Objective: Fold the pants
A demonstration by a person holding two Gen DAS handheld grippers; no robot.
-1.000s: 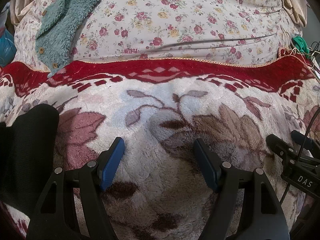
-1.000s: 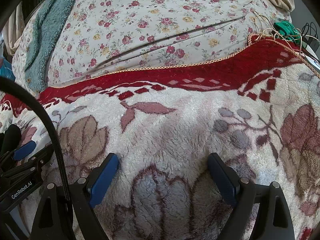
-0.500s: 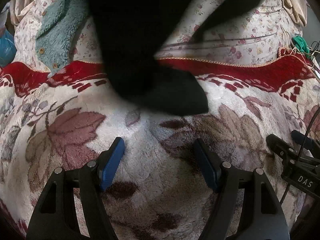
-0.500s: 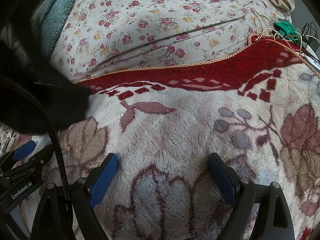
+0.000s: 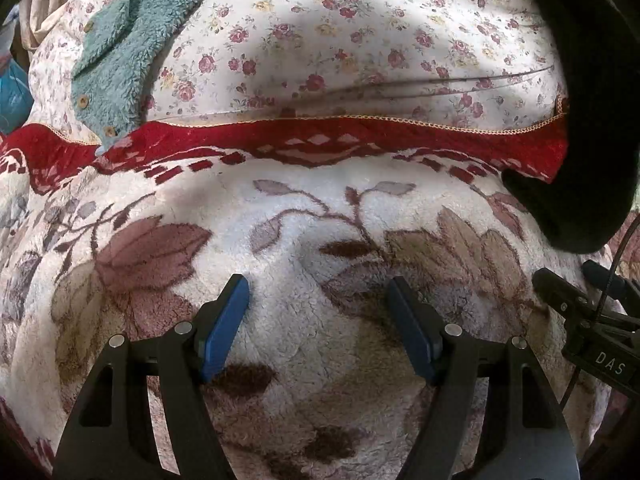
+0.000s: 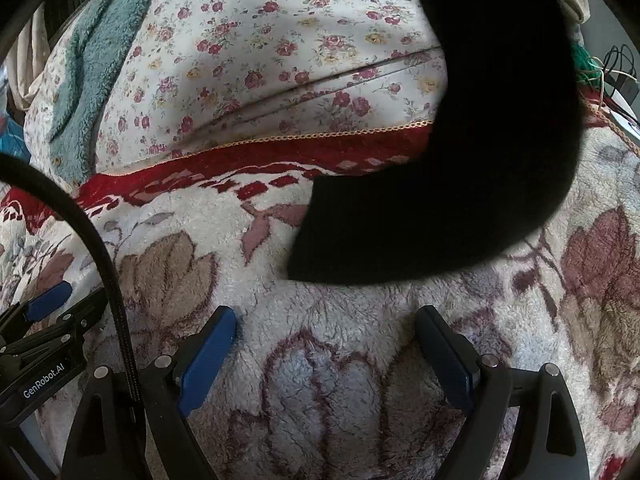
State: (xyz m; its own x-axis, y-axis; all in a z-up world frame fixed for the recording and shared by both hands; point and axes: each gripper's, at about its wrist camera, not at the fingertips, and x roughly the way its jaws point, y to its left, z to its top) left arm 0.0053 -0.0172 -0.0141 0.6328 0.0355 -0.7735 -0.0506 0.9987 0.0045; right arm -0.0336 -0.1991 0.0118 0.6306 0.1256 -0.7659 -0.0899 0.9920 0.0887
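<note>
gaping left tongs (image 5: 318, 290) and right tongs (image 6: 326, 314), empty

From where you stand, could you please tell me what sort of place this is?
Probably a bedroom, on a bed: a plush cream blanket with brown flowers and a red border lies over a rose-print floral sheet, with a teal fleece garment beside them.

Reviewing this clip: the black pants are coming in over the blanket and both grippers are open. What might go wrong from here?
The black pants lie bunched across the red border, not flat, so a fold may start crooked. The fleece blanket sits right under the open left gripper and right gripper; a low pinch could catch pile with the cloth. The teal fleece garment nearby could get dragged in.
</note>
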